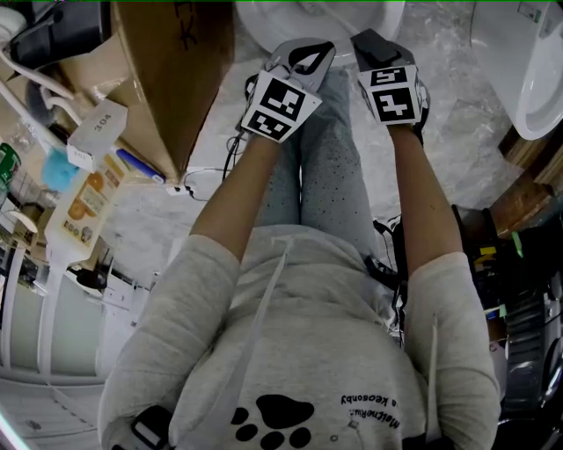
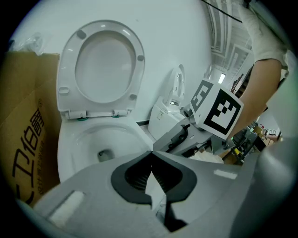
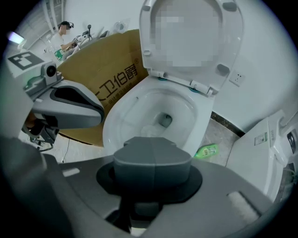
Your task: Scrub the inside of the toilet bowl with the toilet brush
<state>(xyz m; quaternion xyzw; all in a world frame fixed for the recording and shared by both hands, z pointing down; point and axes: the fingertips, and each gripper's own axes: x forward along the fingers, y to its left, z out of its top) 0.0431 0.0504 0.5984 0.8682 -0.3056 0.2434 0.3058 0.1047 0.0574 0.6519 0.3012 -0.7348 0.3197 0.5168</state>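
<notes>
The white toilet bowl stands with its seat and lid raised; a little water lies at the drain. Only the bowl's front rim shows at the top of the head view. Both grippers are held side by side just in front of the bowl. My left gripper is shut, tips touching, with nothing in it. My right gripper is also shut and empty. Each appears in the other's view: the right gripper and the left gripper. No toilet brush is in view.
A tall cardboard box stands close on the bowl's left. A green bottle lies on the marble floor to the bowl's right. Further white toilets stand to the right. Shelves with clutter line the left.
</notes>
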